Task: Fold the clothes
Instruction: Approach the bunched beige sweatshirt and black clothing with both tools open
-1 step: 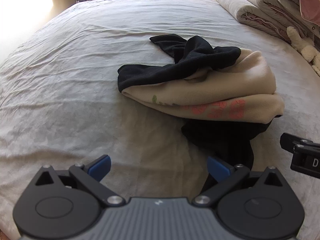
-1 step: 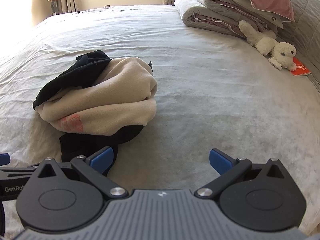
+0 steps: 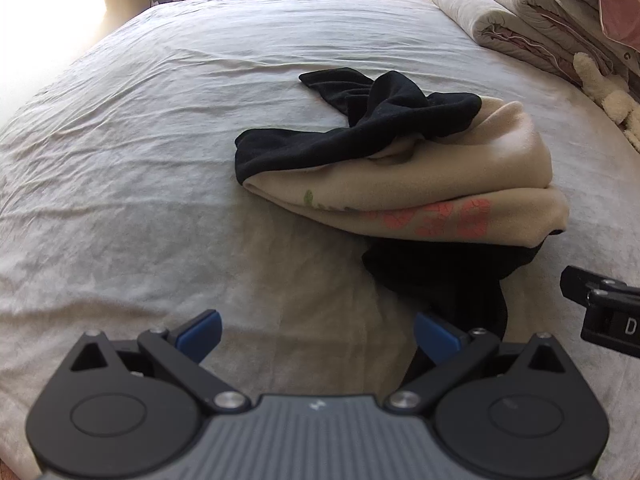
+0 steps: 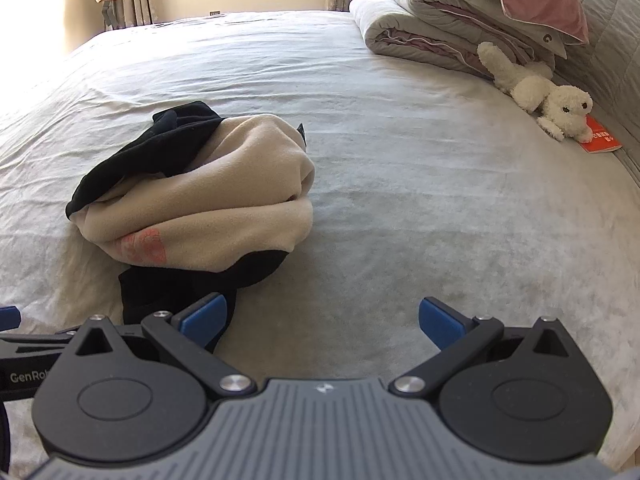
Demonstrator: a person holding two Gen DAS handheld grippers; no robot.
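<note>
Folding not yet begun; clothes lying bunched on the bed (image 3: 160, 160)

The cream top (image 3: 460, 184) and black garment (image 3: 360, 136) are sitting crumpled right of centre; the left hand-held gripper (image 3: 316, 334) and right hand-held gripper (image 4: 322, 322) are hovering spread wide, gripping nothing; all folding is remaining.

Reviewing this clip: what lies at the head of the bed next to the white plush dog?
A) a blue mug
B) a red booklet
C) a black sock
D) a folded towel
B: in the right wrist view a red booklet lies flat on the bed sheet, right beside the white plush dog, well away from the crumpled beige and black clothes.
</note>
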